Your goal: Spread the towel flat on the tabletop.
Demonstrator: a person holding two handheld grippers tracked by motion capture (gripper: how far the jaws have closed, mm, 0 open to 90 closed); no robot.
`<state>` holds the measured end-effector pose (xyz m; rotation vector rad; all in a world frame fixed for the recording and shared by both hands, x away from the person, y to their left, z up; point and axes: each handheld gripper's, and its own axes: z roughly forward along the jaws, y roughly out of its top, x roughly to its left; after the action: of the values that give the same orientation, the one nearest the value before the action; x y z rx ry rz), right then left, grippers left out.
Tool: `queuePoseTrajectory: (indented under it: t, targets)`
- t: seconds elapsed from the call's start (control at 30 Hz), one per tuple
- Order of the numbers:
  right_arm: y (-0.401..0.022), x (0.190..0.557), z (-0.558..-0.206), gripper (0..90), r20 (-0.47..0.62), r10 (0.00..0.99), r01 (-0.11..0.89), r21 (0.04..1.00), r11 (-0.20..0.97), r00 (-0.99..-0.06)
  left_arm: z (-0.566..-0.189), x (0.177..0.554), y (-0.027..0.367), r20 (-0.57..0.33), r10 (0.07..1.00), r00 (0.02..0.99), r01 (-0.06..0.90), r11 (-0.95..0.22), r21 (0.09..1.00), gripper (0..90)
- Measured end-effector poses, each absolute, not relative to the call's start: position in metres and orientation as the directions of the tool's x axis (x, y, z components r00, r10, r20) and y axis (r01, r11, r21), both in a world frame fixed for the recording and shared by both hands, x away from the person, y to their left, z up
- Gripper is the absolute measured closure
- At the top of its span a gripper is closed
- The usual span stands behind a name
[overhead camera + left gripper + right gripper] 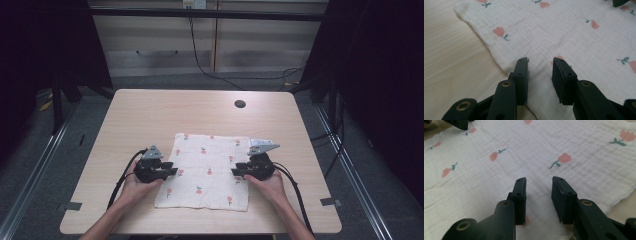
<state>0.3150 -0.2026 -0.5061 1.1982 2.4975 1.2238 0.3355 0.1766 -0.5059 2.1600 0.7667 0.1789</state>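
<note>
Lying flat on the pale wooden table [140, 115], a white cloth [207, 167] printed with small pink flowers served as the landmark for everything else; it sat toward the near edge of the tabletop, roughly midway between its sides, with its far corners a little rumpled. At the cloth's left edge, about halfway along it, the left gripper [170, 171] was held low in the person's left hand [134, 186], pointing inward across the fabric. From the left gripper view [540, 71], its jaws stood partly apart over the cloth's border, one near the hem and the other over the fabric, with a clear gap between them and no fold pinched. At the cloth's right edge, opposite it, the right gripper [236, 171] was held in the right hand [272, 186], also pointing inward. In the right gripper view [539, 190], its jaws were likewise parted over the cloth, nothing clamped between the pads. Beyond the cloth's far right corner, well apart, a dark round hole [240, 104] marked the tabletop.
</note>
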Motion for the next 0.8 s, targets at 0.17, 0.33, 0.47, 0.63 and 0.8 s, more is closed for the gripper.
queuePoseTrajectory:
  t: [0.17, 0.33, 0.47, 0.63, 0.8]
  targets:
    - [-0.200, 0.306, -0.505, 65.2, 0.213, 0.692, 0.596, 0.710, 0.375, -0.690, -0.504, 0.324, 0.178, -0.117, 0.567, 0.815, 0.455, -0.502, 0.736, 65.7]
    - [-0.201, 0.297, -0.507, 66.3, 0.224, 0.686, 0.593, 0.719, 0.363, -0.692, -0.504, 0.314, 0.180, -0.137, 0.557, 0.819, 0.462, -0.498, 0.734, 65.7]
    - [-0.200, 0.292, -0.508, 66.8, 0.216, 0.687, 0.584, 0.726, 0.362, -0.694, -0.504, 0.306, 0.182, -0.129, 0.547, 0.827, 0.449, -0.505, 0.737, 65.7]
    - [-0.198, 0.285, -0.507, 68.3, 0.212, 0.667, 0.573, 0.725, 0.383, -0.714, -0.503, 0.292, 0.188, -0.123, 0.529, 0.840, 0.434, -0.518, 0.738, 65.6]
    - [-0.198, 0.281, -0.507, 70.1, 0.227, 0.668, 0.584, 0.720, 0.375, -0.709, -0.504, 0.285, 0.193, -0.127, 0.517, 0.846, 0.425, -0.512, 0.746, 65.6]
